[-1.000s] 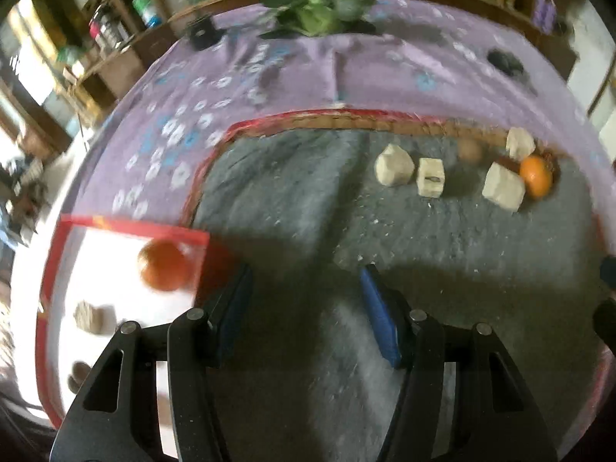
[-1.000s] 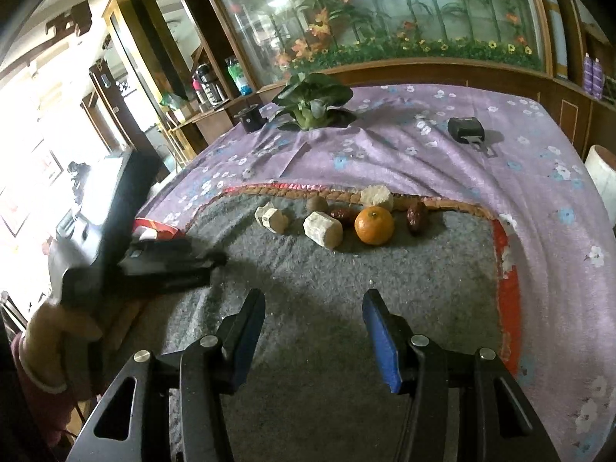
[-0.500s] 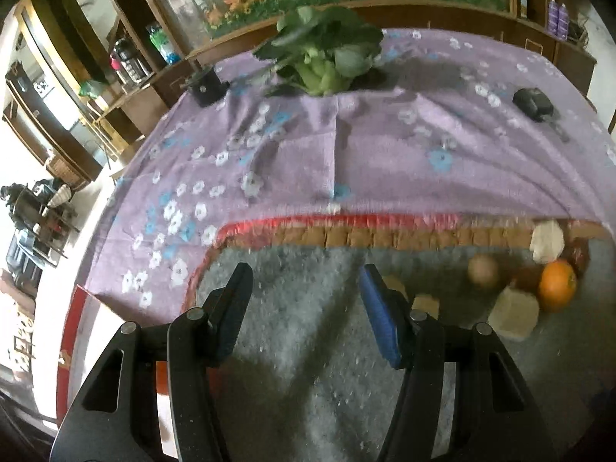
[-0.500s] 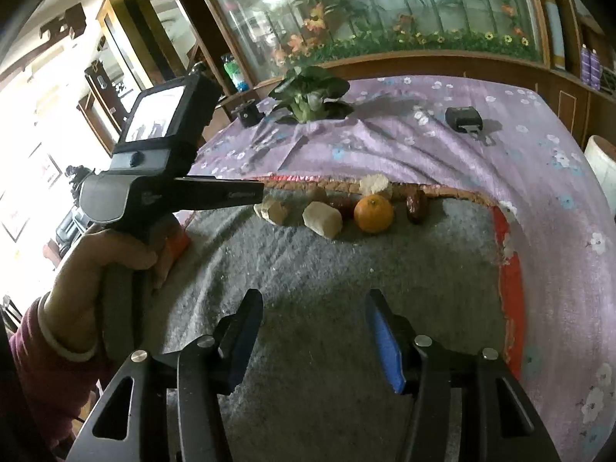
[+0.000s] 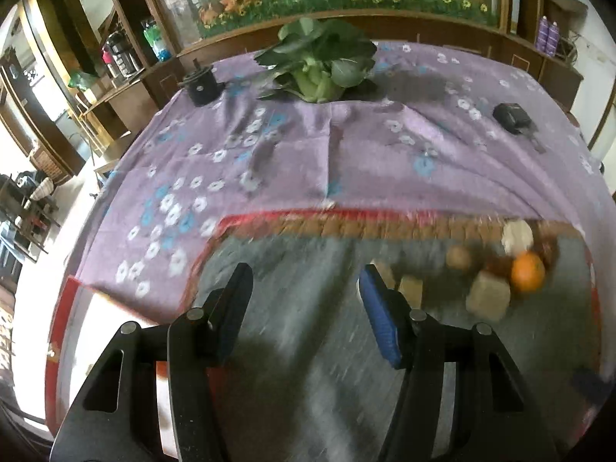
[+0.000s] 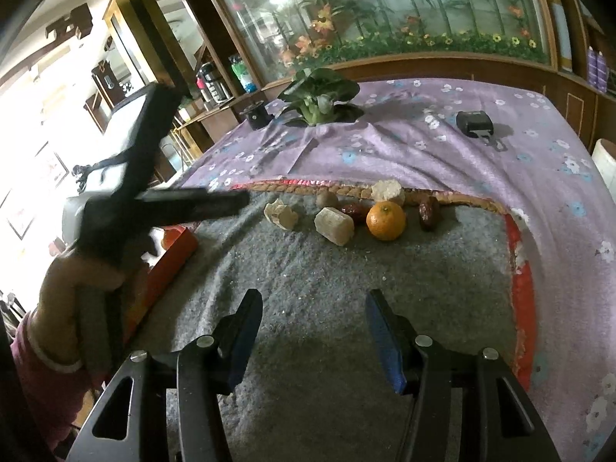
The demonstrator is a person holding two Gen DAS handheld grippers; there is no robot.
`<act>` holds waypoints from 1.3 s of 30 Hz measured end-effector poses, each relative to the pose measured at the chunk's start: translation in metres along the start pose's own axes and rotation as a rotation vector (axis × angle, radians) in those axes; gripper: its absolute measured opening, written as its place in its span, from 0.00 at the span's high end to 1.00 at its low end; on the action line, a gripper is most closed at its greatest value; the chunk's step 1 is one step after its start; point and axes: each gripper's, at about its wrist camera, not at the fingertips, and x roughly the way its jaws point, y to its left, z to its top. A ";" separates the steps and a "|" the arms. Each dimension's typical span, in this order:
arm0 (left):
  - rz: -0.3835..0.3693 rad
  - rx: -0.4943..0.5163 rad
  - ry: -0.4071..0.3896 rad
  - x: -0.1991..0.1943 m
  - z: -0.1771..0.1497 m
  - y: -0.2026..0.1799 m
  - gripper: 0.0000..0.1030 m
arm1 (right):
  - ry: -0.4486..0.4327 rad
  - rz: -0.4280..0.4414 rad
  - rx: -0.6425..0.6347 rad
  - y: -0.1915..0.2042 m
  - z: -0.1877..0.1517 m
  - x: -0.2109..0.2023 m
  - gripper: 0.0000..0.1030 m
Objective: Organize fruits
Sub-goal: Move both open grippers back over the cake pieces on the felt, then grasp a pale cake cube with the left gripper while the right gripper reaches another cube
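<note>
An orange [image 6: 386, 220] lies in a row of items at the far edge of the grey felt mat [image 6: 327, 288]. With it are pale chunks [image 6: 334, 226], two dark red dates [image 6: 428, 213] and a small brown fruit [image 6: 327, 200]. My right gripper [image 6: 313, 304] hovers open over bare mat, well short of the row. My left gripper [image 5: 306, 285] is open and empty, with the same orange [image 5: 527, 271] to its right. In the right wrist view a hand [image 6: 77, 281] holds the left gripper's black body [image 6: 173, 206] above the mat's left side.
A red-walled tray [image 6: 173, 258] sits at the mat's left edge, an orange fruit [image 6: 167, 238] peeking from it. On the purple flowered cloth [image 6: 423, 154] behind are a leafy green vegetable [image 6: 319, 96], a black cup [image 6: 256, 115] and a small black device [image 6: 474, 121].
The left gripper has risen and swung from the red tray toward the fruit row, its jaws still open. The right gripper has stayed where it was.
</note>
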 end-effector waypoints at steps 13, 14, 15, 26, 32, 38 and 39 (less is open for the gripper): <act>0.026 0.137 0.096 0.002 -0.045 0.002 0.44 | 0.021 0.006 -0.001 -0.006 0.000 0.007 0.47; 0.018 0.126 0.086 -0.002 -0.046 0.005 0.44 | 0.020 0.010 0.000 -0.006 0.000 0.007 0.47; 0.013 0.117 0.071 -0.006 -0.044 0.006 0.44 | 0.020 0.010 0.000 -0.005 0.000 0.007 0.47; -0.216 -0.049 0.160 0.007 -0.023 0.018 0.44 | 0.009 0.005 -0.009 -0.001 0.000 0.001 0.47; -0.257 0.022 0.165 0.011 -0.029 0.000 0.44 | 0.023 0.000 -0.012 -0.002 0.000 0.007 0.47; -0.270 0.006 0.167 0.016 -0.032 -0.001 0.44 | 0.014 -0.022 -0.042 0.004 0.002 0.004 0.47; -0.281 -0.007 0.167 0.016 -0.032 0.002 0.44 | 0.014 -0.025 -0.044 0.004 0.002 0.004 0.47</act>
